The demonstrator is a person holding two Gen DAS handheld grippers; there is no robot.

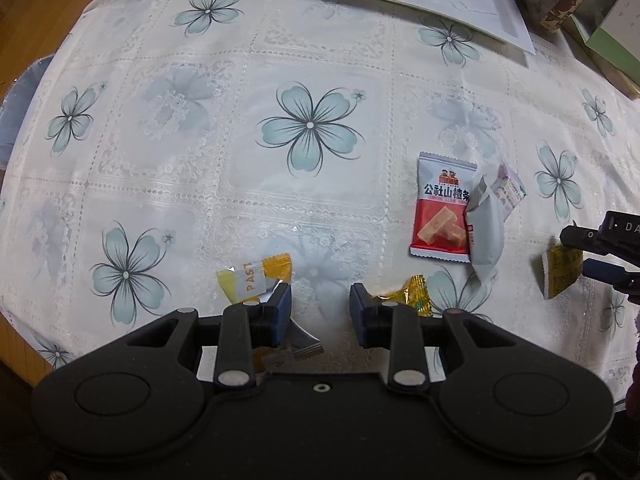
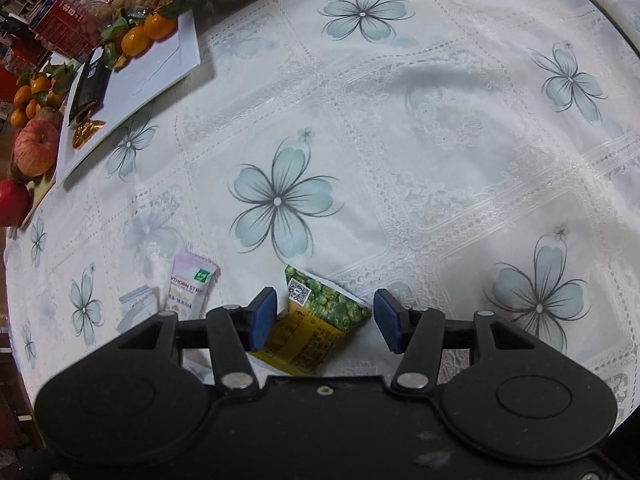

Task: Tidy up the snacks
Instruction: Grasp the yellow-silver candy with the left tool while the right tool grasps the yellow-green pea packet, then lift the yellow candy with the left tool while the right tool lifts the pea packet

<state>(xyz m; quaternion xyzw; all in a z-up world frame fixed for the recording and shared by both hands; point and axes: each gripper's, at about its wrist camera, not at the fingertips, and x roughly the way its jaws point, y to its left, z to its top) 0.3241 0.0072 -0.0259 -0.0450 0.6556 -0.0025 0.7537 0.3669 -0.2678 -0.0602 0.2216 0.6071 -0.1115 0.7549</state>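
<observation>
Left gripper (image 1: pixel 321 308) and right gripper (image 2: pixel 325 316) point downward, jaws parted

Loose packets on table: six – red (image 1: pixel 442 210), grey (image 1: pixel 485 240), pale (image 2: pixel 191 288), green-yellow (image 2: pixel 320 320), two yellow (image 1: pixel 254 280) (image 1: pixel 416 294). Apples: two (image 2: pixel 36 148) (image 2: pixel 12 202). White tray: one (image 1: pixel 460 8).

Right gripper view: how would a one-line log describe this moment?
right gripper: open | around: green pea packet, not pinched | on: tablecloth

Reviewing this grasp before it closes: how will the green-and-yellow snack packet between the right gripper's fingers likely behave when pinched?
The green-and-yellow snack packet looks puffed and creased, so it will probably crumple rather than stay stiff. Its glossy film may slip between the right gripper pads. It seems small and likely light.
</observation>
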